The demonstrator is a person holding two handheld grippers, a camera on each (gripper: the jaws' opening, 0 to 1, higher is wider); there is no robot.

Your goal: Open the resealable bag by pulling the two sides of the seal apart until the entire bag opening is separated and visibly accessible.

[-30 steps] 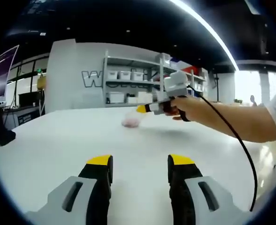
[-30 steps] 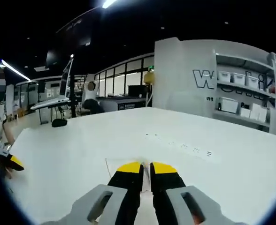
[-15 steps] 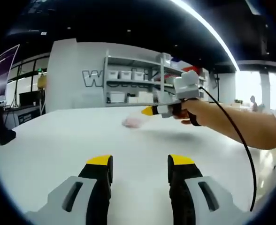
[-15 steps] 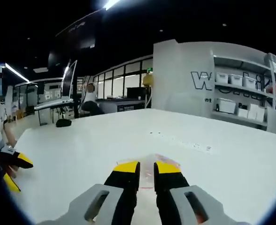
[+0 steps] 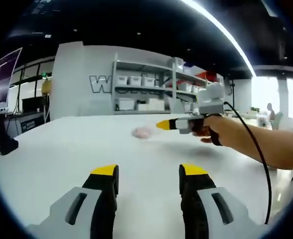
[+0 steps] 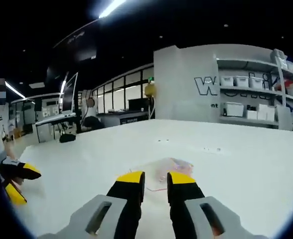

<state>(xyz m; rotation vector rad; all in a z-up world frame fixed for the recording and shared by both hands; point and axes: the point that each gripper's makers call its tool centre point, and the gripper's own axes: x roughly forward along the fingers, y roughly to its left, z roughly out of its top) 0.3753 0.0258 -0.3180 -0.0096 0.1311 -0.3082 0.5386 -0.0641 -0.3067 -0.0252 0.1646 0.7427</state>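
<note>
Resealable bag point(image 6: 167, 169) lying flat on the white table point(image 6: 246, 169), clear plastic with a pinkish tint and a thin red line near its closer edge, just ahead of the right gripper point(image 6: 155, 178) in the right gripper view; seen in the left gripper view as a small pale pink patch point(image 5: 143, 132) well out on the tabletop point(image 5: 52, 159), just beyond the yellow tips of the right gripper point(image 5: 162, 124). Right gripper jaws parted by a narrow gap with nothing between them, tips near the bag but not touching it as far as can be told; held in a hand point(image 5: 209, 130) with a black cable point(image 5: 256, 159) trailing from it. Left gripper point(image 5: 149, 172) low over the table, jaws wide apart and empty, well short of the bag; its yellow-tipped jaws also visible at the left edge of the right gripper view point(image 6: 17, 181). Behind the table, a grey wall point(image 5: 81, 82) with large lettering, a shelf unit point(image 5: 146, 92) with white storage boxes, and a desk with a monitor point(image 6: 67, 99) further off.
</note>
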